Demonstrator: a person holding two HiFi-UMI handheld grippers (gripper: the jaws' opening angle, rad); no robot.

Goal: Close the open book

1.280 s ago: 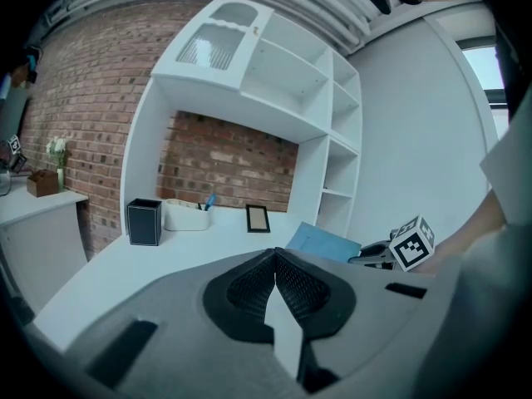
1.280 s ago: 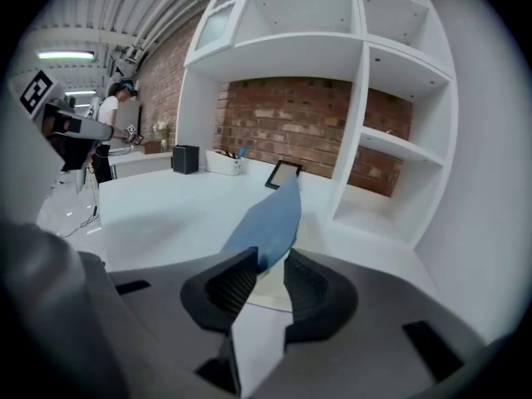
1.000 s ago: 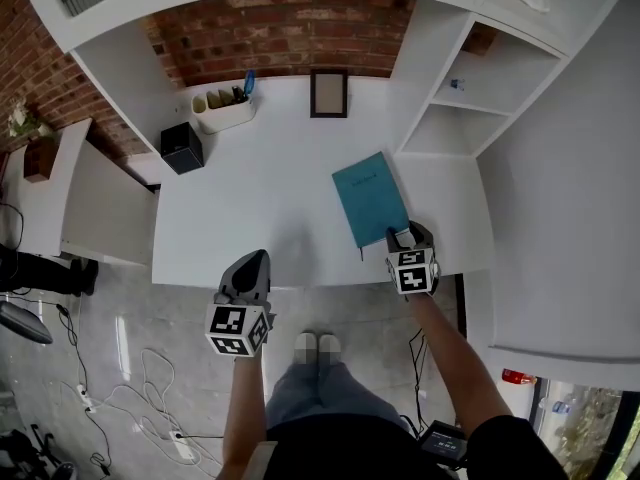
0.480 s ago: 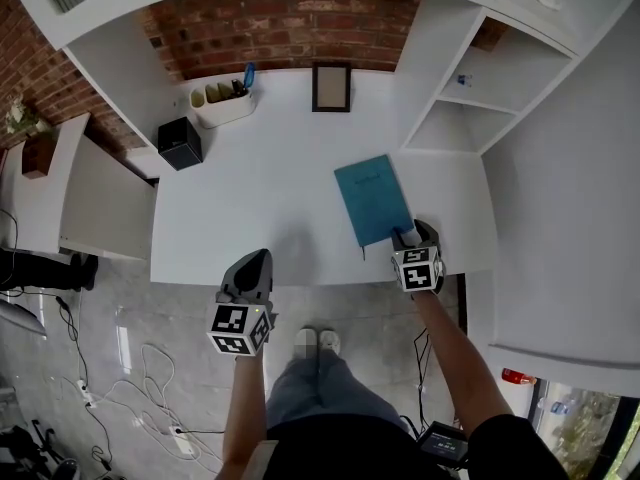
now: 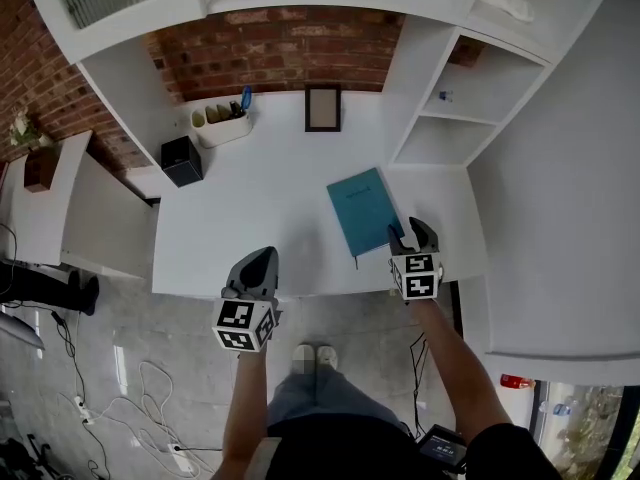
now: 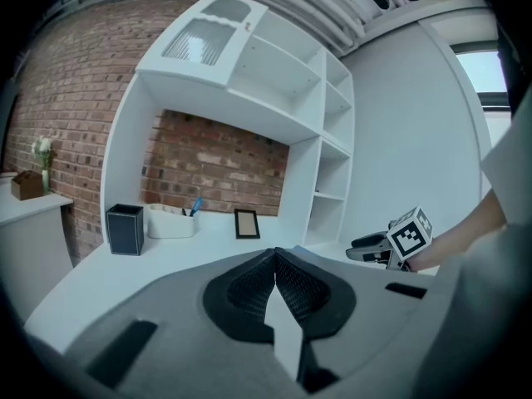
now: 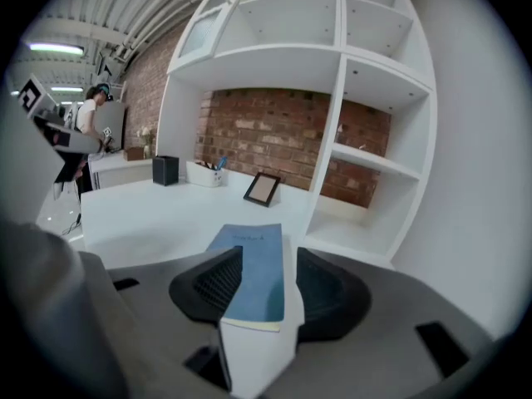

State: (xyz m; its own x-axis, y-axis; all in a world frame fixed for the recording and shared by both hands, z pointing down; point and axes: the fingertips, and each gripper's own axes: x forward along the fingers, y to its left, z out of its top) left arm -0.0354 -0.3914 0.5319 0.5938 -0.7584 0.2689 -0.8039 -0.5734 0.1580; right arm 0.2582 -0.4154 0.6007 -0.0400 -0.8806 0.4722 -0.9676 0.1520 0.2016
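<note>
The person holds both arms forward and low. The left forearm [image 5: 244, 403] runs straight ahead to the left gripper [image 5: 264, 257], whose marker cube [image 5: 242, 325] sits at its rear; its jaws are pressed together with nothing between them. The right forearm [image 5: 452, 360] angles in towards the right gripper [image 5: 411, 235], which tips slightly downward. Its jaws have just been opening and now stand wide apart, the pads [image 7: 219, 279] clamping nothing.
</note>
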